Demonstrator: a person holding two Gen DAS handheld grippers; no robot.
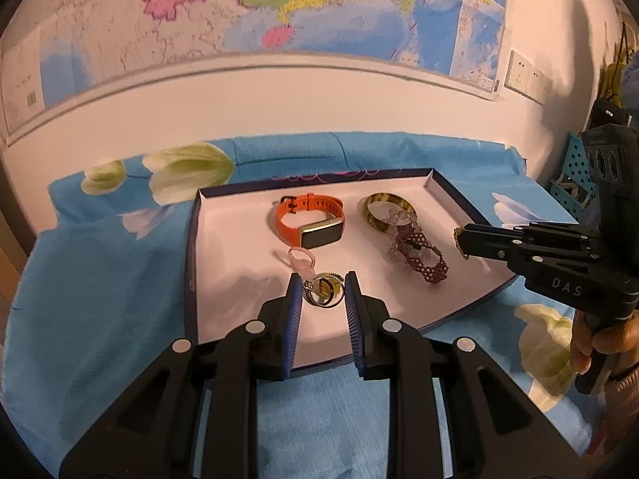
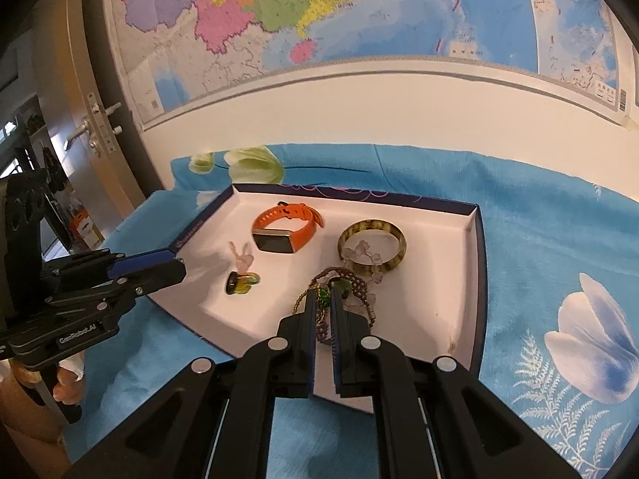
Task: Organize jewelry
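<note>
A white tray point(image 1: 447, 195) point(image 2: 477, 263) with a dark blue rim lies on a blue flowered cloth. In it are an orange smart band point(image 1: 309, 219) point(image 2: 285, 227), a mottled green-brown bangle point(image 1: 385, 211) point(image 2: 373, 245), a purple beaded bracelet point(image 1: 419, 259) point(image 2: 353, 279), a pink hand-shaped charm point(image 1: 301, 259) point(image 2: 241, 257) and a yellow-and-silver ring point(image 1: 323, 289) point(image 2: 241, 282). My left gripper point(image 1: 323, 279) point(image 2: 179, 267) hovers at the tray's near left edge, slightly open and empty, with the ring lying beyond its tips. My right gripper point(image 2: 323, 295) point(image 1: 459, 241) is shut on a thin gold chain point(image 2: 298, 302) with green beads, above the purple bracelet.
A large map point(image 1: 279, 8) covers the wall behind, with wall sockets point(image 1: 525, 78) to its right. A door with a metal handle point(image 2: 96, 127) stands at the left. A blue perforated rack point(image 1: 575, 175) is at the right. A person's hands point(image 1: 599, 343) point(image 2: 68, 379) hold the gripper handles.
</note>
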